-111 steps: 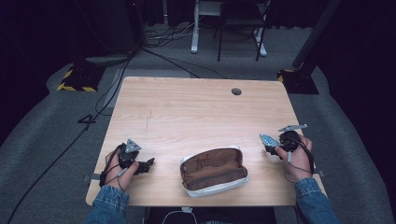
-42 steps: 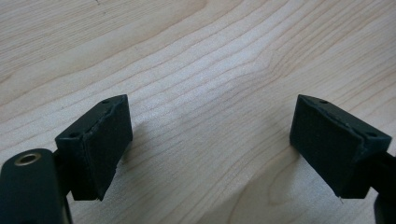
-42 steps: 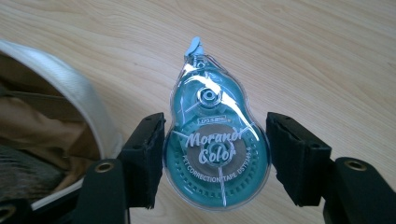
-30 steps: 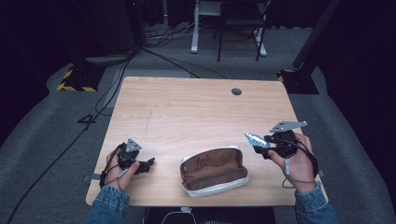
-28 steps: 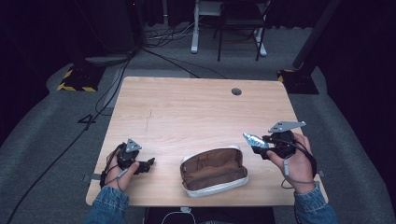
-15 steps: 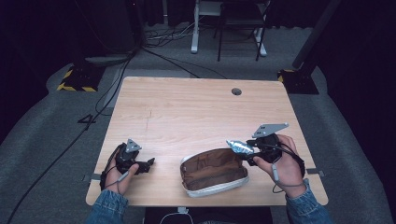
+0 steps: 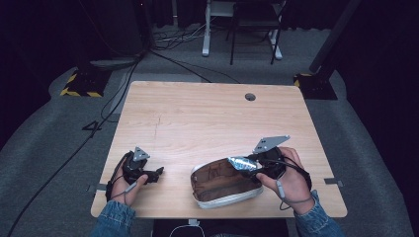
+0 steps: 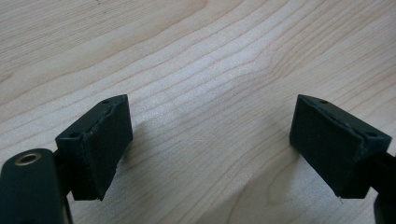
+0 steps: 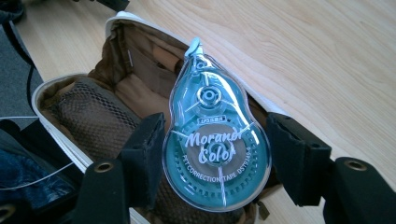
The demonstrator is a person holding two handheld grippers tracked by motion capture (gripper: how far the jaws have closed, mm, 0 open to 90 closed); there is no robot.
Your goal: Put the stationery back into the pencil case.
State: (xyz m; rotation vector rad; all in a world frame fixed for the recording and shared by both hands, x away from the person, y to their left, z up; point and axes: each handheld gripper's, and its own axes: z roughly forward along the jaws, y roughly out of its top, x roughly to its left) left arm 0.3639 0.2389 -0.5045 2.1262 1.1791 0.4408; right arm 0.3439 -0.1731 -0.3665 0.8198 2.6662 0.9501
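Right tongs (image 9: 215, 161) grip a teal tape dispenser (image 9: 215, 135) over the open pouch (image 7: 220, 183), its tip pointing away from them. Left tongs (image 8: 210, 154) gape, empty, on the table (image 7: 197, 118).

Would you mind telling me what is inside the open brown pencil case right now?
The pencil case shows a brown fabric lining and a mesh pocket; no loose items are visible. The correction tape, clamped in the right gripper above it, covers part of the interior, so what lies beneath can't be seen.
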